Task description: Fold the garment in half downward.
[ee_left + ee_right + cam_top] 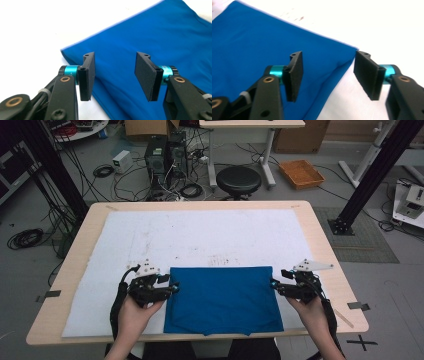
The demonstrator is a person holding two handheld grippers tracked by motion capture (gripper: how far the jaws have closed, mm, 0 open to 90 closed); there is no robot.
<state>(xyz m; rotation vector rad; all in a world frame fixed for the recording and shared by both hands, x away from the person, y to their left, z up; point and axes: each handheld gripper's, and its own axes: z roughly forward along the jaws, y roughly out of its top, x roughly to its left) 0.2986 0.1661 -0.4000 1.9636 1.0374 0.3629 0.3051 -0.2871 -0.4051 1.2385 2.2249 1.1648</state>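
The folded blue cloth [223, 299] lies flat at the near edge of my worktop [320, 240], its front hem hanging just over the lip. My left gripper [174, 287] sits just beside the cloth's left edge and my right gripper [273, 283] just beside its right edge — both with jaws standing apart and nothing pinched between the pads. In the left gripper view the pads [88, 75] hover above the cloth's border; in the right gripper view the cloth's corner [352, 48] lies below the gap, untouched.

Nothing stands between my grippers and the cloth. A white mat [200, 235] covers most of the worktop, bare apart from a few faint dark smudges [222, 259] just beyond the cloth.

Past the far edge the room is cluttered: a round black stool [238, 180] stands close to the worktop, two dark computer towers [165, 155] sit left of it amid a tangle of cables [125, 177] — and an orange tray [301, 173] rests on the grey floor to the right. A second desk [250, 125] stands behind the stool, and black frame posts [372, 175] rise at either side.
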